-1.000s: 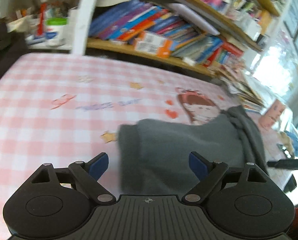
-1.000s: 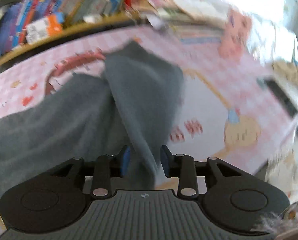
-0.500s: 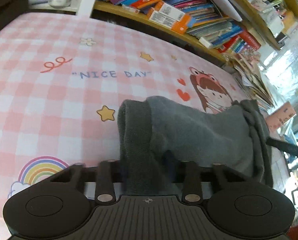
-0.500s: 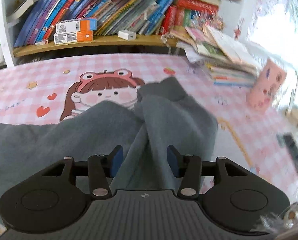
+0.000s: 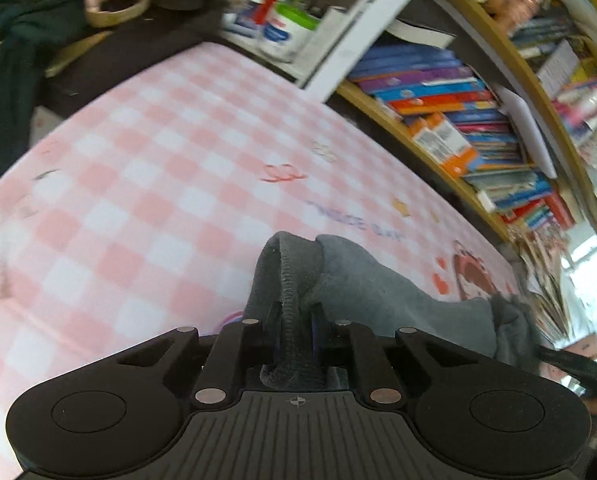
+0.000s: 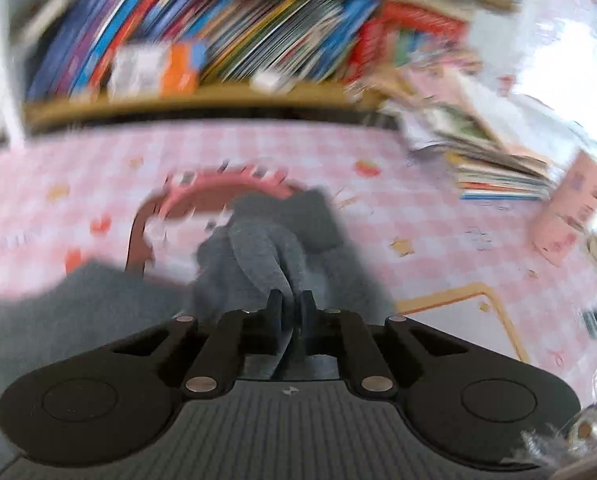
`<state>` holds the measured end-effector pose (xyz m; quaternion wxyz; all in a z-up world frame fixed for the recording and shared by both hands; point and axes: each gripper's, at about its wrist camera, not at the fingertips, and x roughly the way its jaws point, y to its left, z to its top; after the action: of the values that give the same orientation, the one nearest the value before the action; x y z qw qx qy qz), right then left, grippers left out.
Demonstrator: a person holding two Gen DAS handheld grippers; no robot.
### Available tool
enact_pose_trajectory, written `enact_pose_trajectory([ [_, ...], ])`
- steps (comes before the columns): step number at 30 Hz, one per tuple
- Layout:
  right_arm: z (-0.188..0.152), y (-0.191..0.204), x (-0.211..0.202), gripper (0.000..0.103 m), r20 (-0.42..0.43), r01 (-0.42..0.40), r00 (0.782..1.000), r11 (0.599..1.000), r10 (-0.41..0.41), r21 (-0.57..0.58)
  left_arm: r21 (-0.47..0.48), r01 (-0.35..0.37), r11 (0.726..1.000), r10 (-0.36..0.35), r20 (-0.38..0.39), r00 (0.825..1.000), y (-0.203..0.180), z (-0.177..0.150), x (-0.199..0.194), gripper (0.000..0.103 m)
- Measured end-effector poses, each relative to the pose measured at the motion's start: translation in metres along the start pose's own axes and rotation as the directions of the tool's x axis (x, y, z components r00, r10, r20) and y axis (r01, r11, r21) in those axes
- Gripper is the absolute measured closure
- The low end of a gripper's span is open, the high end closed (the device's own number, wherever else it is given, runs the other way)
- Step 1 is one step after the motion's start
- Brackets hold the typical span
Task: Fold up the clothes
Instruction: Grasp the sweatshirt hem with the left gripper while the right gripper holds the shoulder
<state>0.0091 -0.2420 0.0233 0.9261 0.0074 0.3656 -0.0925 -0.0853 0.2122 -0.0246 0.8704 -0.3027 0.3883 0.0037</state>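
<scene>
A grey knit garment (image 5: pixel 378 288) lies stretched across the pink checked tablecloth (image 5: pixel 158 184). In the left wrist view my left gripper (image 5: pixel 294 320) has the garment's ribbed hem bunched between its pads, and the jaws are closing on it. In the right wrist view, which is blurred by motion, the other end of the grey garment (image 6: pixel 258 248) rises in a fold into my right gripper (image 6: pixel 291 304). That gripper is shut on a thin pinch of the cloth.
A bookshelf (image 5: pixel 458 120) crammed with books runs along the far edge of the table. A stack of books (image 6: pixel 490 168) and a pink box (image 6: pixel 570 216) sit at the right end. Jars and dark clutter (image 5: pixel 282 28) stand at the far left.
Both grippers went from open around the cloth to shut on it. The left view has rolled and swung left with the hem held. The right view has shifted and blurred.
</scene>
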Motion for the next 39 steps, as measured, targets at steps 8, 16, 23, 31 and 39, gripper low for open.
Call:
enact_pose_trajectory([
  [8,-0.073,-0.123,-0.034,0.097,-0.231,0.316,0.944,0.852,-0.237,0.417,-0.006,0.008,1.0,-0.009,-0.023,1.0,0.008,0.003,0.002,0.09],
  [16,-0.055,-0.069,-0.058,0.063,-0.055,0.136,0.991,0.941,-0.126,0.31,0.016,0.021,1.0,-0.02,-0.034,0.999,0.008,0.006,-0.003,0.083],
  [23,-0.019,0.032,-0.021,0.057,-0.138,-0.238,0.957,0.964,0.254,0.118,0.011,0.003,1.0,-0.003,-0.014,1.0,0.011,0.003,-0.019,0.065],
  [31,-0.031,0.057,0.01,0.074,-0.272,-0.167,0.945,0.983,0.182,0.079,-0.077,0.0,0.997,-0.003,-0.033,0.999,0.025,-0.009,-0.025,0.057],
  [39,-0.032,-0.004,-0.022,0.096,-0.196,-0.257,0.919,0.899,0.341,0.355,-0.28,0.197,0.939,-0.215,-0.034,0.976,0.042,-0.004,-0.028,0.098],
])
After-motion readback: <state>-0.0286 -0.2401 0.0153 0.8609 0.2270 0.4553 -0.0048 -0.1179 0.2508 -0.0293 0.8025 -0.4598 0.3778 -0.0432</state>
